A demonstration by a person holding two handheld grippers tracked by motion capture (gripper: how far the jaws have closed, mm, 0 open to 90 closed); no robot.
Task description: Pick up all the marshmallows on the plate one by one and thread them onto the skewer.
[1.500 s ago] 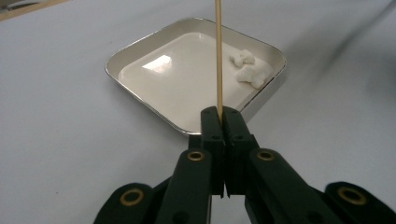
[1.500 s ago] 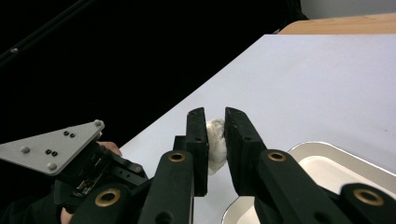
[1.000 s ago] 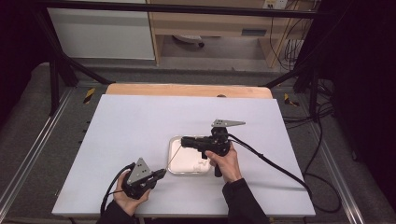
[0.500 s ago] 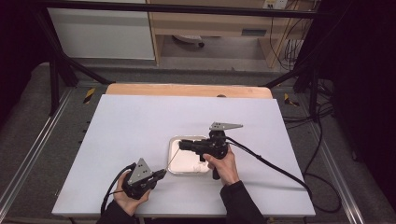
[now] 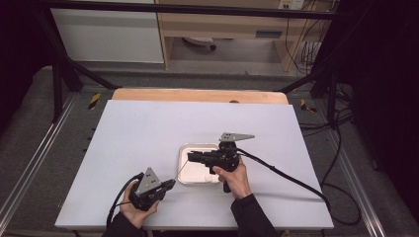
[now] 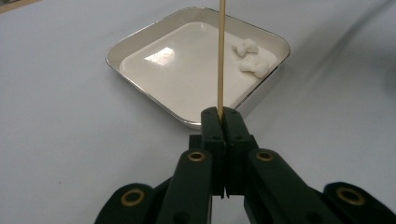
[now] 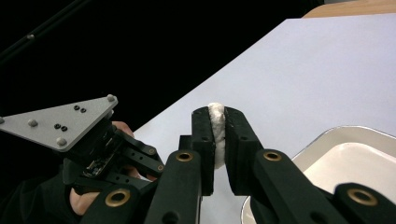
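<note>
My left gripper [image 6: 223, 116] is shut on the near end of a thin wooden skewer [image 6: 221, 56], which points away over a white square tray [image 6: 140, 88]. Two white soft lumps [image 6: 252, 64] lie in the tray's far right corner. My right gripper [image 7: 216, 116] is shut on another white soft lump [image 7: 215, 128], squeezed flat between its jaws. In the high view the right gripper [image 5: 190, 157] hovers over the tray [image 5: 197, 181] and points left. The left gripper [image 5: 169, 184] sits at the tray's near left corner, and its skewer [image 5: 183, 171] slants up toward the right gripper's tips.
The tray rests near the middle of a white tabletop [image 5: 148, 133] with a wooden strip along its far edge. Black cables trail from both grippers, the right one across the table to its right edge. The left hand and its grey plate [image 7: 60, 123] lie just beyond the right jaws.
The right gripper with its white lump has shifted slightly left and toward me over the tray, closer to the skewer's tip. The left gripper has stayed put.
</note>
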